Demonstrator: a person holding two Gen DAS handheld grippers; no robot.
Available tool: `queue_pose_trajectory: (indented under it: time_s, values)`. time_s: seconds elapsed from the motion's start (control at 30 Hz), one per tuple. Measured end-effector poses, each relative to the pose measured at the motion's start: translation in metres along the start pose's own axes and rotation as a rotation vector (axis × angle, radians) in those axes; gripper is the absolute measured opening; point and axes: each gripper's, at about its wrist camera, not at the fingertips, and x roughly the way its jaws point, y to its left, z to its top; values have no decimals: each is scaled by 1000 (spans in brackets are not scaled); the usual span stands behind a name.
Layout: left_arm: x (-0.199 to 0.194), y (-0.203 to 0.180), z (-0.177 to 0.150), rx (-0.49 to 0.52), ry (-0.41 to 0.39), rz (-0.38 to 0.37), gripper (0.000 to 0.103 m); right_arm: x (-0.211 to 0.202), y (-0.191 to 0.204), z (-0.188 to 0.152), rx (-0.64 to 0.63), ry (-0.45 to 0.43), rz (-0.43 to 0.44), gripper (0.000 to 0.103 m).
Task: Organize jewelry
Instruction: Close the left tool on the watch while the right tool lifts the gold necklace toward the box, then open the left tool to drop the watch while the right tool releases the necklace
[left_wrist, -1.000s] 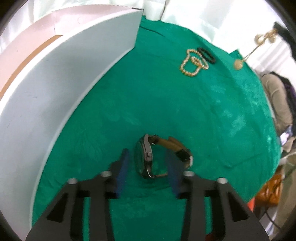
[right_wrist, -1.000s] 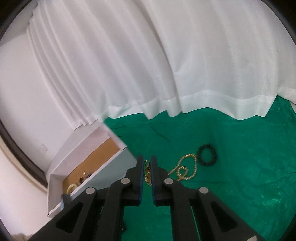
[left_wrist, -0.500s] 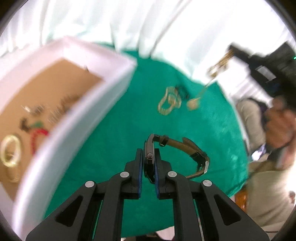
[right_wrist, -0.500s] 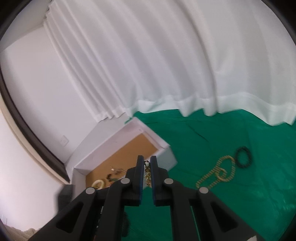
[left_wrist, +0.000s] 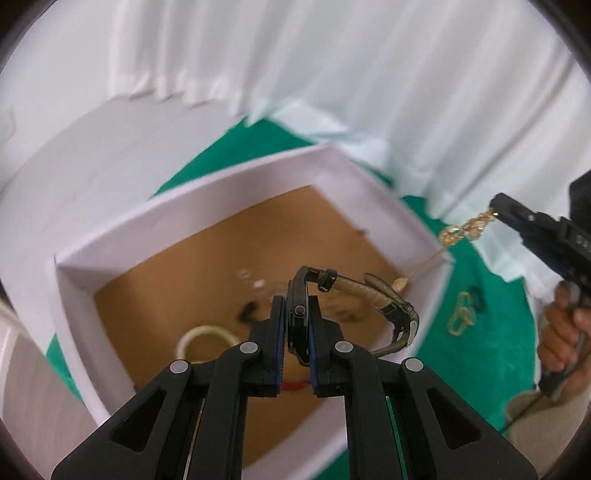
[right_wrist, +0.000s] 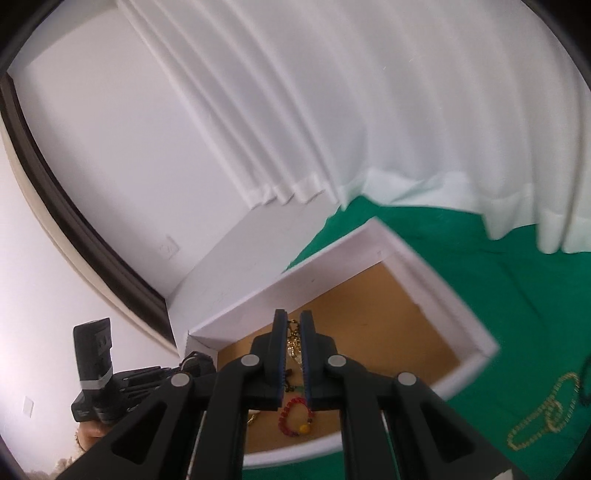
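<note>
Both loads are mid-drop-off: left gripper (left_wrist: 297, 309) is clamped on the dark-faced, tan-strapped wristwatch (left_wrist: 354, 295) and right gripper (right_wrist: 294, 334) pinches a gold chain (right_wrist: 294, 341), both over the white, brown-floored box (left_wrist: 365, 177), so next probably lower and release.

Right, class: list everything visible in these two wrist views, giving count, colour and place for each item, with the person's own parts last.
Box: one, white, brown floor, on cloth.
Cloth: one, green, under box.
Curtain: one, white, behind.
Watch: one, dark, tan strap, over box.
Gold necklace: one, dangling at box edge.
Red bracelet: one, in box.
Pale bangle: one, in box.
Gold bead chain: one, on cloth.
Left gripper: black, clamping watch.
Right gripper: black, clamping necklace.
Hand: one, right edge.
</note>
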Motion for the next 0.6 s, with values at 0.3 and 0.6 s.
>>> queue_pose_trajectory:
  time_s: [0.3, 0.6]
  values:
    - [61, 36, -16, -70, 112, 71, 8, 120, -5, -41, -42, 188, -95, 7]
    - [54, 21, -25, -12, 67, 186, 74, 121, -23, -64, 9, 191, -149, 52]
